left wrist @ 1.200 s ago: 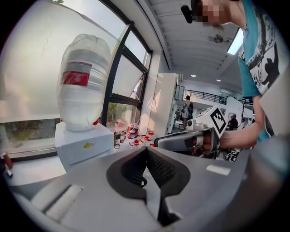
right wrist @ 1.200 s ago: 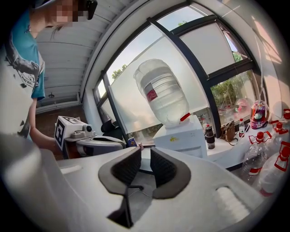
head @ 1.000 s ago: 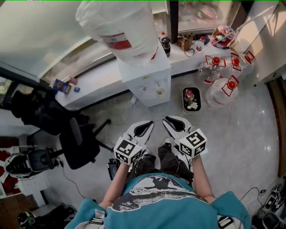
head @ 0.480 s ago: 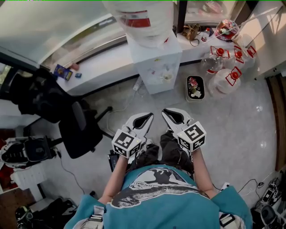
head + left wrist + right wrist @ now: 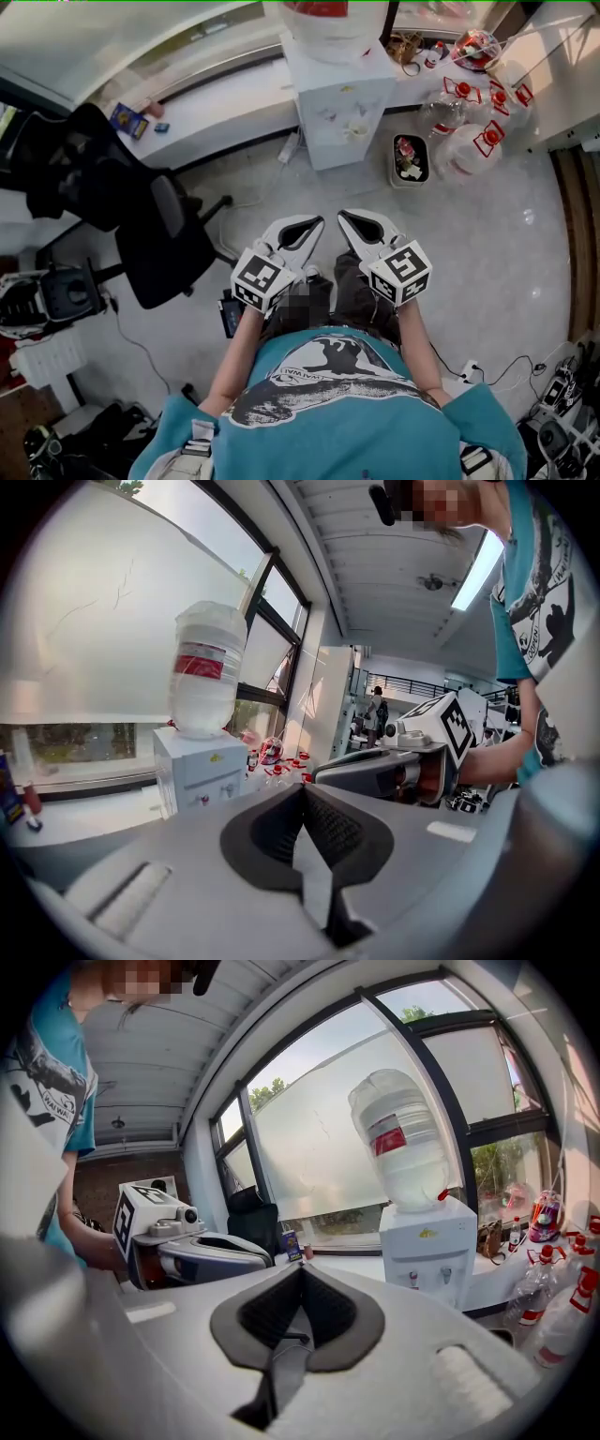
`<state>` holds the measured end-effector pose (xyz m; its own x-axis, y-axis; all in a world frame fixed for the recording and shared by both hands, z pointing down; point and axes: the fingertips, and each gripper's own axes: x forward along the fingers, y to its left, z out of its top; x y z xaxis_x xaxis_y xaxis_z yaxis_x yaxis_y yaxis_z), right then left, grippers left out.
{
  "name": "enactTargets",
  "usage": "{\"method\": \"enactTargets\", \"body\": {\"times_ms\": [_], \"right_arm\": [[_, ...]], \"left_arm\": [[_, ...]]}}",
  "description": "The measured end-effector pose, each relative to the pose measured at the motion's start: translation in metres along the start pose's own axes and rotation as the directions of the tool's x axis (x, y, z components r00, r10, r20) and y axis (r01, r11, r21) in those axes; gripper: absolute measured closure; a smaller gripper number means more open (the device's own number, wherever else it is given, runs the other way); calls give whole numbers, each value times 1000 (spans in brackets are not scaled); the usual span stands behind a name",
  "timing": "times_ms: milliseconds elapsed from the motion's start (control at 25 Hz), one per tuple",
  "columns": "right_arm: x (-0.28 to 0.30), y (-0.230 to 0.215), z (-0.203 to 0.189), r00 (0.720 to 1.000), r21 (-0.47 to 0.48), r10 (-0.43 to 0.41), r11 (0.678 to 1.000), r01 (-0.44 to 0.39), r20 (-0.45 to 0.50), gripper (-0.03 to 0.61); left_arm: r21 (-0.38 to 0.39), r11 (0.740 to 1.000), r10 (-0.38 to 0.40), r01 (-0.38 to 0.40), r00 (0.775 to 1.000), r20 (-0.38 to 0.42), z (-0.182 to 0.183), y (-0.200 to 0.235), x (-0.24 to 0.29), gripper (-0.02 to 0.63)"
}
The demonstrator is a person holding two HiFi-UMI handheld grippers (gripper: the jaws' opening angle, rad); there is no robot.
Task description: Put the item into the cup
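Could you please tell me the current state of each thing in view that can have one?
left gripper: jaws shut tip to tip, nothing between them.
right gripper: jaws closing fully, tips together, nothing between them.
water bottle: inverted, seated on the white dispenser.
office chair: upright, nobody sitting in it.
spare jugs: on the floor, red caps on.
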<state>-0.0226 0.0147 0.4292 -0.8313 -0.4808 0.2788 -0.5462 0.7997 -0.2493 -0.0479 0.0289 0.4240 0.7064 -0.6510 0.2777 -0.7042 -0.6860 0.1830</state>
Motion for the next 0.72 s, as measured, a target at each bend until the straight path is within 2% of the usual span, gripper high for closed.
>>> {"method": "enactTargets", "body": {"times_ms": [280, 720], "right_arm": [[-2, 26, 1, 999, 1, -1, 1000, 1, 33, 577], [-17, 42, -4, 999, -29, -24, 999, 26, 45, 578]], "left_arm": [[15, 1000, -13, 13, 1000, 24, -4, -8, -24, 604], [62, 996, -64, 62, 997, 29, -5, -32, -30, 604]]}}
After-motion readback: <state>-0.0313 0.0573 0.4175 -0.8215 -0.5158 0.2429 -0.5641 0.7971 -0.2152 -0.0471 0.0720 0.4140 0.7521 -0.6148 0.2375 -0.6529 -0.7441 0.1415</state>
